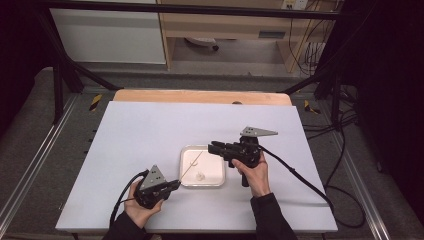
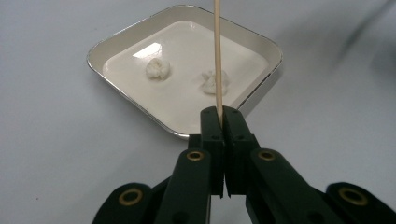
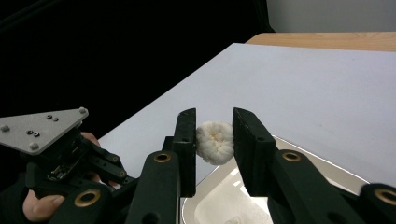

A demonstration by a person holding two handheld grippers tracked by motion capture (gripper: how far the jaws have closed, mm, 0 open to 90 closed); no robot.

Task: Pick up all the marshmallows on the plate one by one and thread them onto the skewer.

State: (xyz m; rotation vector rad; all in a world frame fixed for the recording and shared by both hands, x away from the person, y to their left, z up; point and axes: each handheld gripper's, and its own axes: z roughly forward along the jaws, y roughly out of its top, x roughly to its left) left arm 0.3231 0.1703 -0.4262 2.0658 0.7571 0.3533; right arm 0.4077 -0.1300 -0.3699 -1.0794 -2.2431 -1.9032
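My left tongs point(image 2: 219, 116) are clamped tight on the near end of a thin skewer point(image 2: 217, 56). My right tongs point(image 3: 214, 140) stand part open with a white ball point(image 3: 215, 142) pinched between the pads, lifted above the right edge of the tray point(image 1: 186, 182).

The job in hand, as I judge it, is to thread the ball onto the skewer. To do it well I should hold the left hand steady, bring the ball level with the free tip, line the ball's middle up with the stick, then push along the stick and not across it, so the thin wood does not bend or slip. I should grip gently; the ball looks soft.

From above, the skewer point(image 1: 191, 165) runs from the near left, at my left tongs point(image 1: 172, 186), up and away to the far right over the tray. Its free tip points toward the right tongs point(image 1: 216, 146). Two more white lumps point(image 2: 157, 68) lie in the tray.
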